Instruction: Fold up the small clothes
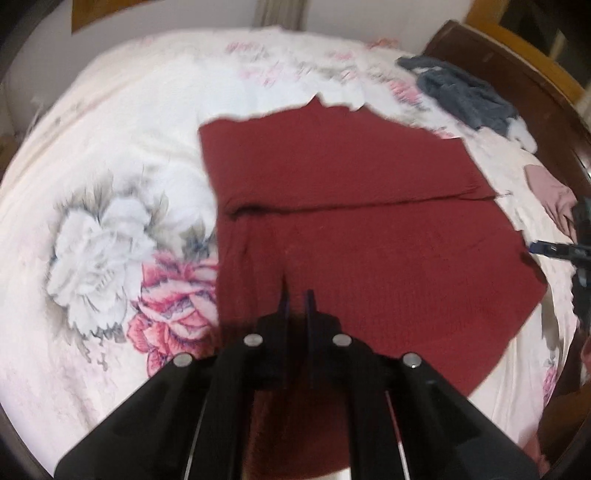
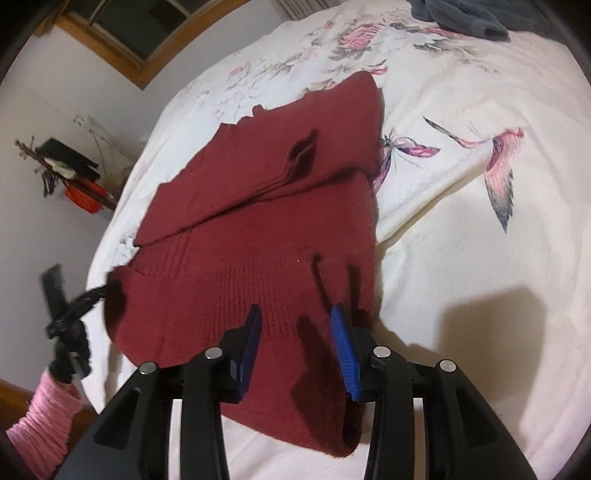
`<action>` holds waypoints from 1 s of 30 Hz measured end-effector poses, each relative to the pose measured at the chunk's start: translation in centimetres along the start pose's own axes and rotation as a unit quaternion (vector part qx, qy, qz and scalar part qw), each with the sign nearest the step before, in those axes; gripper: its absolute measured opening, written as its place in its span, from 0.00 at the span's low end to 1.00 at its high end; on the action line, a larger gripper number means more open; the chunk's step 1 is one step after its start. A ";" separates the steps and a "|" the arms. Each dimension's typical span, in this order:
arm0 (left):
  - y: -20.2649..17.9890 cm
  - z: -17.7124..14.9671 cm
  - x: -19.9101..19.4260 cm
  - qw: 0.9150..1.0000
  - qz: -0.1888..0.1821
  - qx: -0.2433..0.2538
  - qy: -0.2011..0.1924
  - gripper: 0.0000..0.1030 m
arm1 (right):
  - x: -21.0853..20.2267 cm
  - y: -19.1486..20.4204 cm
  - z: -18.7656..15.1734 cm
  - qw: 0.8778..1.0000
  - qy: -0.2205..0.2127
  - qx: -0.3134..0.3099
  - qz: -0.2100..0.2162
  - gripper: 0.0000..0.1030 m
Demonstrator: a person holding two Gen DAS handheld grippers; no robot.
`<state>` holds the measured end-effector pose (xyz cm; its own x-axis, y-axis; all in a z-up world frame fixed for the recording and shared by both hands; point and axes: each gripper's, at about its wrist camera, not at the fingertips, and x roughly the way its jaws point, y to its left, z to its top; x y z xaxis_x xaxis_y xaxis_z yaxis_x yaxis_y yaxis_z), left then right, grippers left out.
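A dark red knitted sweater (image 1: 369, 236) lies on the floral bedsheet (image 1: 110, 184), its far part folded over so that a fold edge crosses its middle. In the left wrist view my left gripper (image 1: 296, 295) hovers low over the near left part, fingers almost together and pinching a small crease of the knit. The right wrist view shows the left gripper (image 2: 105, 288) at the sweater's (image 2: 240, 258) left corner. My right gripper (image 2: 295, 325) stands open above the near hem, blue pads (image 2: 343, 347) apart and empty, their shadows on the cloth.
A dark grey garment (image 1: 461, 92) and a pink one (image 1: 550, 199) lie near the wooden bed frame (image 1: 517, 74). A pink sleeve (image 2: 44, 417) holds the left gripper. Off the bed's left side stands a small table with clutter (image 2: 74, 173), below a window (image 2: 140, 33).
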<state>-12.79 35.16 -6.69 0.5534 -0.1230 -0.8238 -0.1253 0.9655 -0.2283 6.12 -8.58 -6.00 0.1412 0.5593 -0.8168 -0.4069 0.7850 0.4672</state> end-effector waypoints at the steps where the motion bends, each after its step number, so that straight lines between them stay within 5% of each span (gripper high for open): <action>1: -0.5 -0.2 -0.6 1.000 -0.006 0.008 -0.007 0.05 | 0.1 0.1 0.1 1.000 0.000 -0.004 0.000 0.39; 7: -0.3 -0.6 0.7 1.000 -0.011 0.000 0.019 0.05 | 0.6 1.3 0.9 0.998 0.003 -0.051 -0.031 0.48; 14: 0.8 -0.2 4.1 0.998 -0.003 -0.023 0.053 0.22 | 3.4 2.8 1.5 0.989 0.037 -0.114 -0.091 0.54; 18: 1.1 -0.2 4.8 0.998 -0.002 -0.033 0.061 0.21 | 5.5 3.5 1.3 0.978 0.059 -0.147 -0.135 0.54; 21: 1.4 -0.2 4.5 0.997 -0.001 -0.047 0.057 0.07 | 6.0 4.0 0.9 0.974 0.065 -0.164 -0.145 0.39; 23: 1.2 -0.3 3.7 0.998 -0.003 -0.051 0.044 0.06 | 5.7 4.2 0.6 0.974 0.065 -0.168 -0.135 0.12; 30: -0.6 -0.2 -2.1 0.998 -0.029 -0.039 -0.032 0.05 | 0.0 5.2 0.0 0.984 0.004 -0.159 -0.073 0.08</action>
<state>-14.00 34.79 -4.95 0.6133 -0.1597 -0.7735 -0.1547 0.9361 -0.3159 3.95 -4.50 -3.55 0.2131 0.4433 -0.8707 -0.6453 0.7330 0.2153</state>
